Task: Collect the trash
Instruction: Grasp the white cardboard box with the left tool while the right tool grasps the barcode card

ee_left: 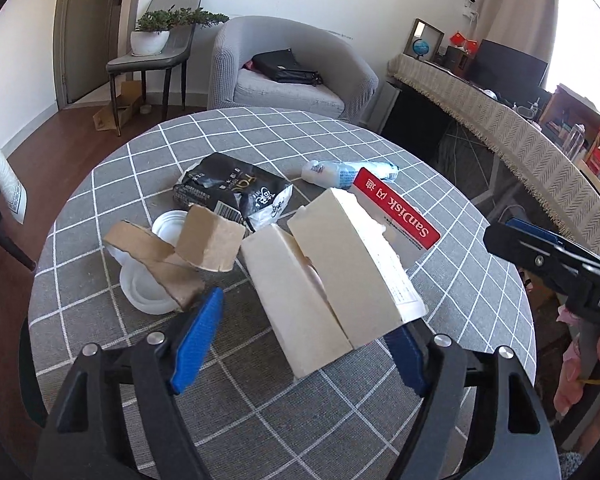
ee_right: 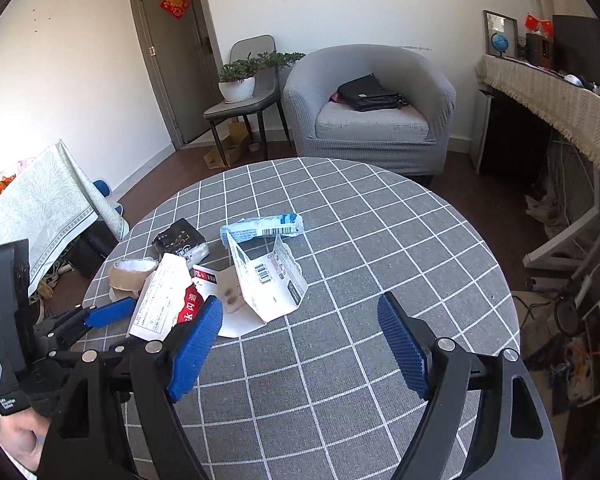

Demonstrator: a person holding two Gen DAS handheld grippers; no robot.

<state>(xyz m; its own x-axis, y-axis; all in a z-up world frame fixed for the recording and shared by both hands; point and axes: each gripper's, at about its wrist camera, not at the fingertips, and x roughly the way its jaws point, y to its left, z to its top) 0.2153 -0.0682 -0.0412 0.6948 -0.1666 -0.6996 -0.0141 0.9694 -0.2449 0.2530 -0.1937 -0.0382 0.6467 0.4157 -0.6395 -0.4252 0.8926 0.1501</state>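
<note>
Left tongs (ee_left: 300,336) straddle the torn SanDisk box (ee_left: 340,264) mid-table (ee_left: 460,280), jaws apart, pads not pressing yet. Right tongs (ee_right: 312,344) released, empty. Box looks light, thin, crushable; pinch across the flap edges, gently.

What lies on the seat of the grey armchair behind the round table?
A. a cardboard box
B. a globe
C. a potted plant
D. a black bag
D: a black bag lies on the grey armchair seat; the potted plant stands on the neighbouring chair.
</note>
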